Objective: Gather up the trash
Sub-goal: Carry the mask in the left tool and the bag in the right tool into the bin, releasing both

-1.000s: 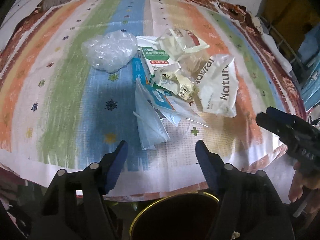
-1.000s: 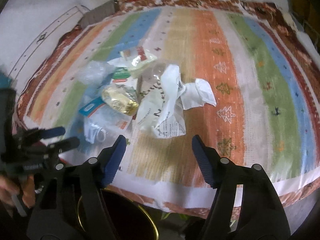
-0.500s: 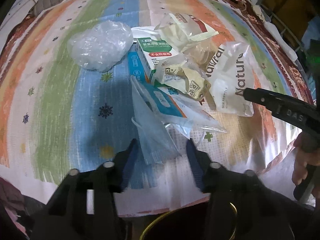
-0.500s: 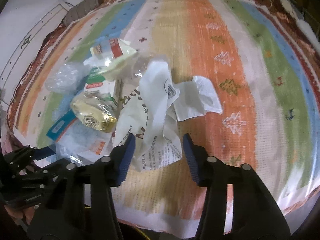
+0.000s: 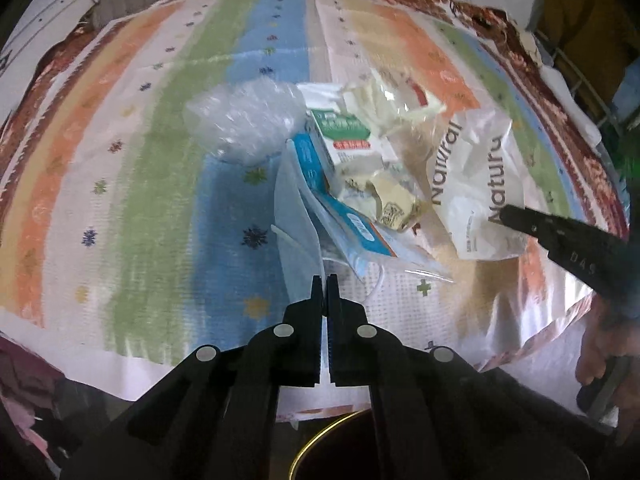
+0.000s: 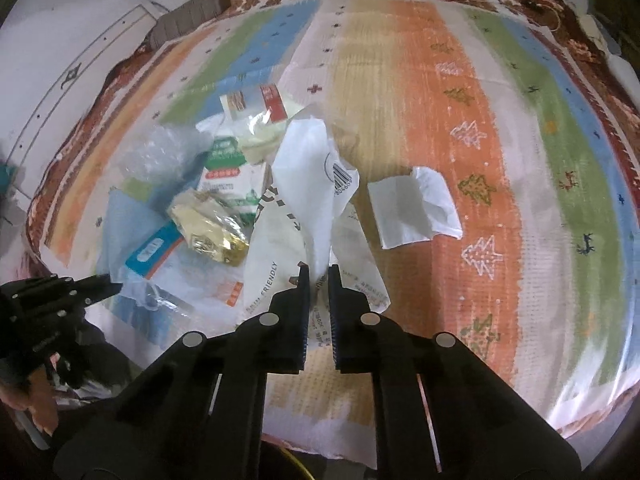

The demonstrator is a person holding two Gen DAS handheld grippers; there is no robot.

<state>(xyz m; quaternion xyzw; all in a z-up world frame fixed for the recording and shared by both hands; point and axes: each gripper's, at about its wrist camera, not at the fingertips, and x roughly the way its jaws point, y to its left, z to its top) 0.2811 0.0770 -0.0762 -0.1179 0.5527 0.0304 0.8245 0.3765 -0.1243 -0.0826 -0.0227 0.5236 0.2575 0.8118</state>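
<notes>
Both grippers pinched onto the near edge of the trash pile — bin directly beneath.

The left gripper point(image 5: 325, 280) has just been closing and now nips the near corner of the pale blue face mask point(image 5: 294, 216), whose long axis runs away up the striped cloth point(image 5: 132, 184). The right gripper point(image 6: 319, 270) has just been closing too, clamped on the white plastic bag point(image 6: 308, 184) — the gold-rimmed bin point(image 5: 316, 440) lies just behind both, so the pull looks short.
</notes>
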